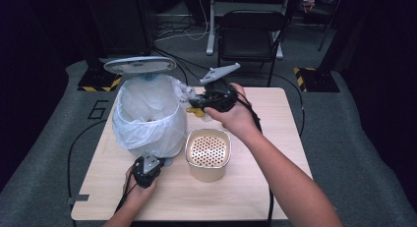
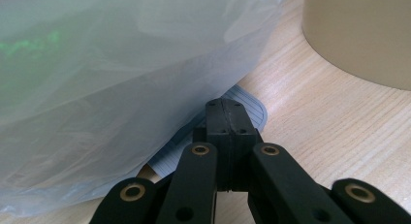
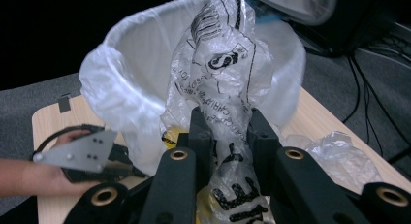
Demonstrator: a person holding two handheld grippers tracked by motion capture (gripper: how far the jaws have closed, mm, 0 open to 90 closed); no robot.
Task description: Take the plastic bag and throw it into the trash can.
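A bin lined with a white bag [image 1: 147,116] stands at the table's left, its grey lid [image 1: 140,65] raised. My left gripper [image 1: 146,170] is at the bin's foot, shut with nothing between its jaws; in the left gripper view its tip [image 2: 225,110] rests on the grey ribbed pedal [image 2: 254,115]. My right gripper [image 1: 194,103] is just right of the bin's rim. It is shut on a crumpled clear plastic wrapper [image 3: 218,64] with black print, which stands up in front of the bin's mouth [image 3: 145,54].
A beige canister with a perforated top [image 1: 208,153] stands right of the pedal. More crumpled clear plastic [image 3: 339,153] lies on the table behind the right gripper, and something yellow [image 3: 172,136] lies under the wrapper. A black chair [image 1: 248,33] stands beyond the table.
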